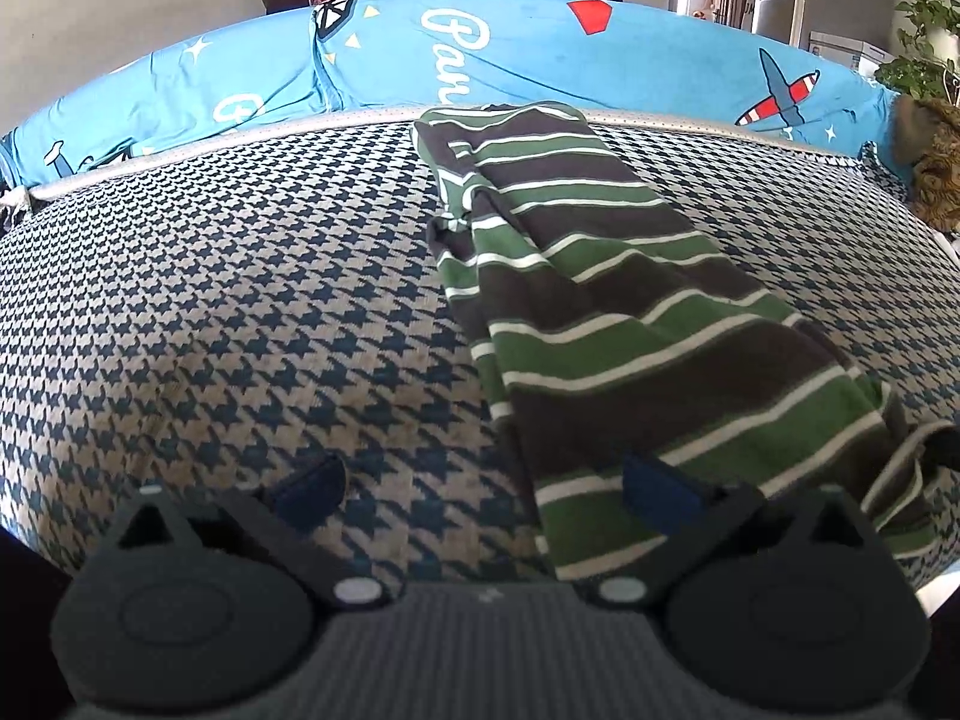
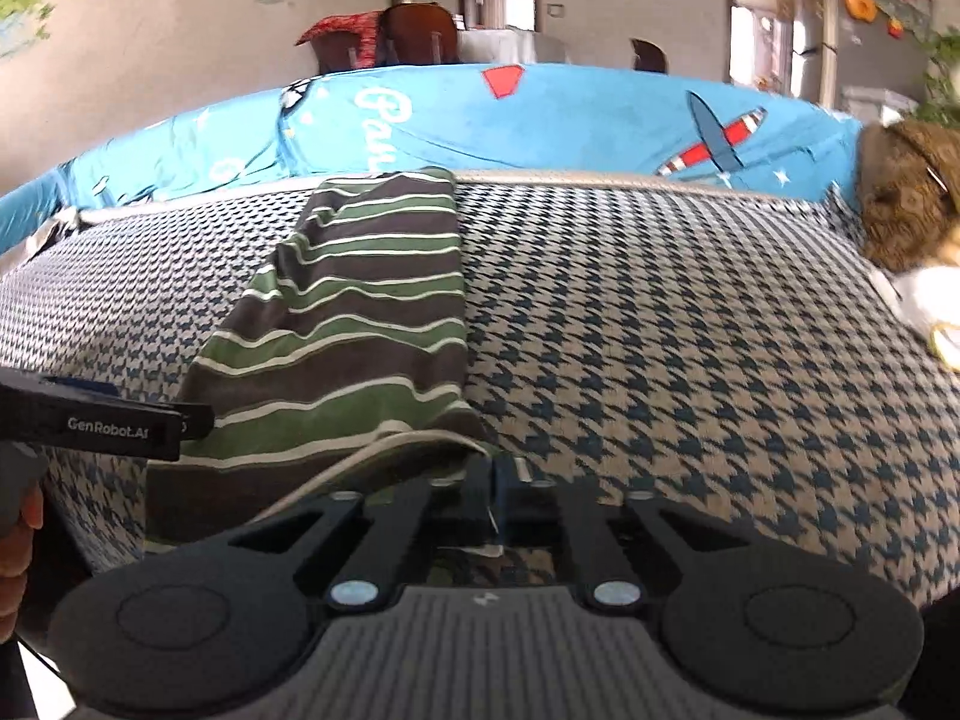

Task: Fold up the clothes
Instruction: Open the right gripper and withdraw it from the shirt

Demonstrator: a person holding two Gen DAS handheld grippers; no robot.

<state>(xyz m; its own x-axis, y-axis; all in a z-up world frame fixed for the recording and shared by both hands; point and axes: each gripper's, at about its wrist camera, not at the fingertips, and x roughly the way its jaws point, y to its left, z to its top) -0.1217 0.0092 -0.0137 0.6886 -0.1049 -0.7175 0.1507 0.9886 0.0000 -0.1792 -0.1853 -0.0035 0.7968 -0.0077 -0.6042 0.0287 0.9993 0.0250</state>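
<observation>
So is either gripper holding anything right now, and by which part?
The right gripper is shut on the striped shirt, pinching its near white-trimmed edge. The left gripper is open and holds nothing.

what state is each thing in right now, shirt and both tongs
striped shirt: folded into a long strip, lying flat on the houndstooth cover
left tongs: open, over the shirt's near left edge, not gripping
right tongs: shut on the shirt's near hem

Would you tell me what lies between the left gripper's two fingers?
In the left wrist view, bare houndstooth cover and the striped shirt's near edge lie between the left gripper's open fingers.
</observation>
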